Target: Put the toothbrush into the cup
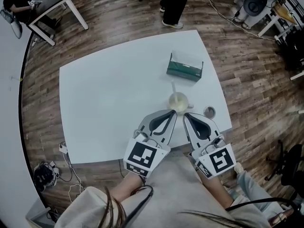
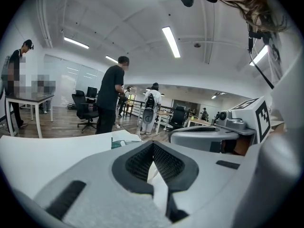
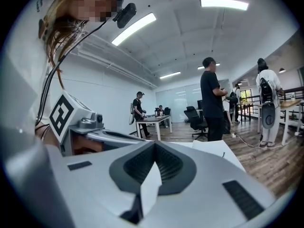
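Observation:
A pale cup stands on the white table, close to its near edge. A white toothbrush stands upright in the cup, its handle sticking out toward the far side. My left gripper is shut, with its tips just short of the cup's near left side. Just right of it, my right gripper is shut too, tips beside the cup. In the left gripper view and the right gripper view the jaws meet with nothing between them. The jaws hide the cup in both gripper views.
A dark green box lies farther back on the table, also seen as the box. A small round grey lid sits right of the cup. People, desks and office chairs stand on the wooden floor around the table.

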{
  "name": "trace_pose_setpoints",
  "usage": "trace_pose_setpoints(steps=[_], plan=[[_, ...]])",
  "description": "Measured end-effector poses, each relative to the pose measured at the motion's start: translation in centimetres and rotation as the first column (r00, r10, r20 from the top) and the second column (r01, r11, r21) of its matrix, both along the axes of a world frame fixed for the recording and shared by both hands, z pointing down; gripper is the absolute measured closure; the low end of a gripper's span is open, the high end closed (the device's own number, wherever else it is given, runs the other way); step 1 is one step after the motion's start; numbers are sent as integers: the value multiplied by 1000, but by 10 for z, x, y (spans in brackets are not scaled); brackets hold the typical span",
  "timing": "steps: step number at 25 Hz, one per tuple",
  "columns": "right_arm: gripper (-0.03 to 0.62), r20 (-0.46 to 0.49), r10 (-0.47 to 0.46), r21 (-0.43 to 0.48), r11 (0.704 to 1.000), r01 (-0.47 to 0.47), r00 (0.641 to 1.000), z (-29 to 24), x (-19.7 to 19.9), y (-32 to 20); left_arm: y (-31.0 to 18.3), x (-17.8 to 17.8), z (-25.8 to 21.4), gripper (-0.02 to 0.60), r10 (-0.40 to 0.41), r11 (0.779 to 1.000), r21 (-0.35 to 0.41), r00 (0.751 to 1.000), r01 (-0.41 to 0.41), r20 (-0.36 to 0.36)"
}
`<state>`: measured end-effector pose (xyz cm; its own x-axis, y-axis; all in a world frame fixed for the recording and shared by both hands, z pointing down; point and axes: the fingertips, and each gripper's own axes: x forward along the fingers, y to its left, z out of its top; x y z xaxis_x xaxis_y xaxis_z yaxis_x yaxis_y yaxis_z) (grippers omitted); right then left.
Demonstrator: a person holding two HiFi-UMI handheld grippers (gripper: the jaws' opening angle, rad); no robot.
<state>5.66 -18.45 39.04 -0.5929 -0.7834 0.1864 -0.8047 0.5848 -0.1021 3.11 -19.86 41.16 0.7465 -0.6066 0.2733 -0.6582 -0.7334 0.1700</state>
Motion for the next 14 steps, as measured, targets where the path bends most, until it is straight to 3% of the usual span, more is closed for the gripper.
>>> trace_pose_setpoints(steps=[14], plan=[[577,-19,-19,-9,1000,19,1000,3,-3,-2,-4,0,3,572,-2,1000,-6,1000,2,-10]])
